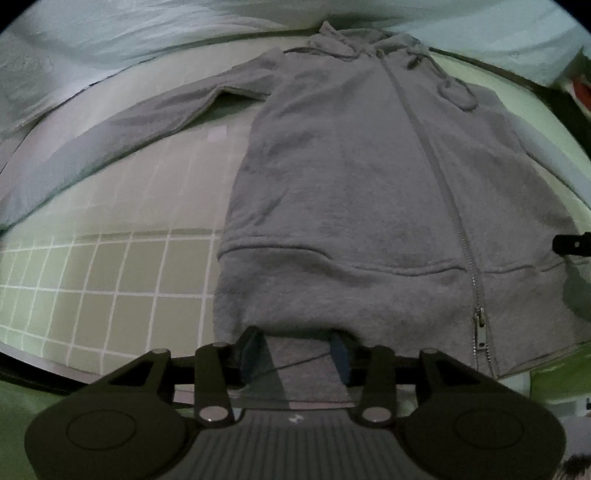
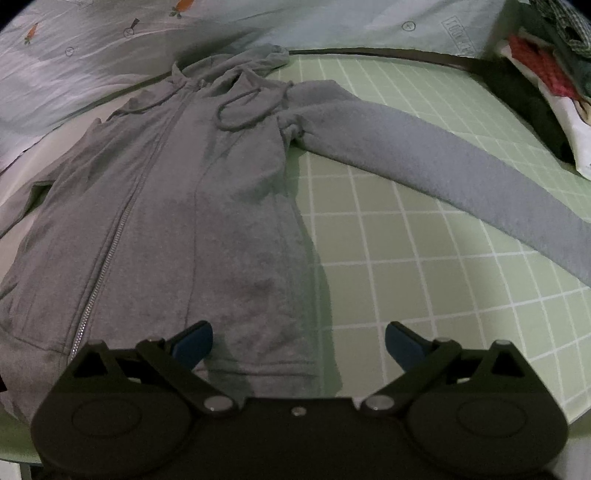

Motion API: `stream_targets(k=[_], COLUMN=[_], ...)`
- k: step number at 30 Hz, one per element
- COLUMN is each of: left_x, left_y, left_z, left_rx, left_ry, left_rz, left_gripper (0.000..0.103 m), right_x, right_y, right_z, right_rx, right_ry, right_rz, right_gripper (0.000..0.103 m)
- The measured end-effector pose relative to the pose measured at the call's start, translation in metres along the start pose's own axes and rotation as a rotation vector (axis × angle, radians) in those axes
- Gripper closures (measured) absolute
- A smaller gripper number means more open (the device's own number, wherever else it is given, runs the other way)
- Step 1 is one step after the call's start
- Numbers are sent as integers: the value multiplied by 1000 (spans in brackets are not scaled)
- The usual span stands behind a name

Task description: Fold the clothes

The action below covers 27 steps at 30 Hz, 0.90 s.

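Note:
A grey zip-up hoodie (image 1: 351, 177) lies flat, front up, on a green gridded mat (image 1: 122, 288). Its hood is at the far end and both sleeves are spread out to the sides. My left gripper (image 1: 297, 352) is at the near hem, left of the zipper (image 1: 480, 321). A strip of the hem sits between its blue pads (image 1: 341, 356), which stand apart and do not pinch it. In the right wrist view the hoodie (image 2: 166, 206) fills the left half. My right gripper (image 2: 299, 345) hangs wide open over the hem's right corner, with one sleeve (image 2: 461, 166) stretching away to the right.
A pale bedsheet (image 2: 110, 33) with small carrot prints lies behind the mat. A pile of folded clothes (image 2: 546, 77) sits at the far right corner. The mat (image 2: 424, 277) shows bare grid to the right of the hoodie. A tip of the right gripper (image 1: 572, 245) pokes into the left wrist view.

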State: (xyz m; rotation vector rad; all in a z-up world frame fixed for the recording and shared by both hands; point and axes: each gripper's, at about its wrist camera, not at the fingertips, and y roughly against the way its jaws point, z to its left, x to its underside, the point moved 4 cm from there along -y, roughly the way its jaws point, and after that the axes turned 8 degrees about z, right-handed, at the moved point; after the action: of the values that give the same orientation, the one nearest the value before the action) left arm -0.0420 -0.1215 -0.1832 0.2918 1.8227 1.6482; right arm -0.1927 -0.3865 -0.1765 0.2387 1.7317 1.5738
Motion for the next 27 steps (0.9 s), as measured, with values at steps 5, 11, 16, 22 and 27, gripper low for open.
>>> stream_targets(k=[5,11,16,22,27], left_x=[-1,-1,4,14,20], left_y=[0,5,28,14,8], left_z=[-1,4,15,22,22], left_rx=[5,27,57,91,85], left_ry=[-9,9,28,74,74], left_rz=[8,52,55,122,176], left_gripper=[95,100,100,103,99], right_x=[2,2,3,1,-3], right_y=[-2,-4,-4,-6,-2], right_z=[3,9,10,12,16], right_rx=[-4,-4,0,0,7], right_ry=[-2,7,7,-4,7], right_rz=[9,17,17,28,1], right_gripper=[2,2,2,2,2])
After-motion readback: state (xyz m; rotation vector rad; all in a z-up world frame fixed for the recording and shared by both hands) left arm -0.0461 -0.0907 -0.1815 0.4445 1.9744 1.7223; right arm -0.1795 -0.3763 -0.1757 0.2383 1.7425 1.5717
